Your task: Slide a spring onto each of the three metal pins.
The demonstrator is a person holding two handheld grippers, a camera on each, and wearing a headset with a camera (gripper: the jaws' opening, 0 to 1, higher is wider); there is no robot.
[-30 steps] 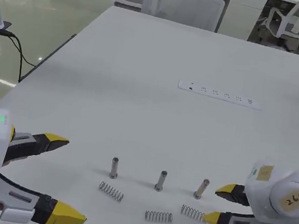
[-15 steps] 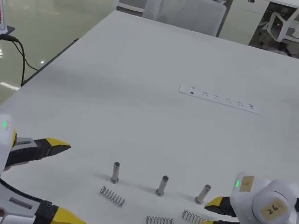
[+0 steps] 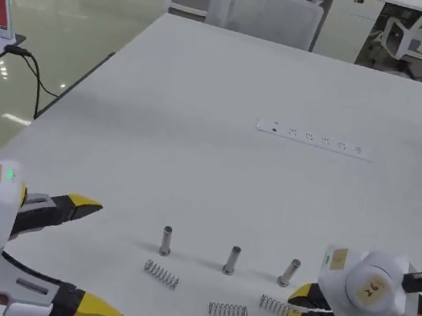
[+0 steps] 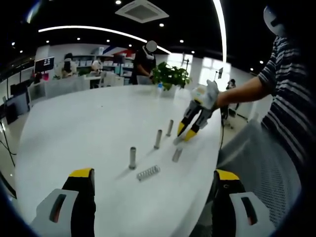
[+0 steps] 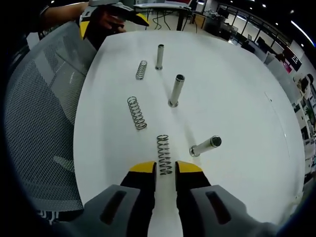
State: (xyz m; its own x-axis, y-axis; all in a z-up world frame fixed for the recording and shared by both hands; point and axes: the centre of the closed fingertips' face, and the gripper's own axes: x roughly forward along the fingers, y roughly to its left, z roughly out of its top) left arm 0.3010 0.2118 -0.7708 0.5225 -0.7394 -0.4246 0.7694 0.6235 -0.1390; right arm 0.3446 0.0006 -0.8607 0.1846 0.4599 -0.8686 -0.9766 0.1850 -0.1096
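Three short metal pins stand in a row on the white table: left pin point(image 3: 166, 240), middle pin point(image 3: 231, 259), right pin point(image 3: 289, 272), which leans. In front of each lies a loose spring: left point(image 3: 160, 273), middle point(image 3: 227, 310), right point(image 3: 275, 306). My right gripper point(image 3: 297, 307) is low over the table. Its jaws are narrowly open and straddle the near end of the right spring point(image 5: 164, 154), which still lies flat. My left gripper point(image 3: 96, 261) hovers wide open at the table's left front, holding nothing. The pins point(image 4: 158, 139) lie ahead of it.
A white power strip point(image 3: 309, 137) lies farther back on the table point(image 3: 201, 111). A mesh chair point(image 5: 44, 123) stands at the near edge. Office chairs point(image 3: 262, 11) stand beyond the far edge, and a cable point(image 3: 40, 85) hangs at the left.
My right gripper has dropped and moved left onto the right spring's end, and its jaws have narrowed. The left gripper has barely moved. The head camera has shifted slightly.
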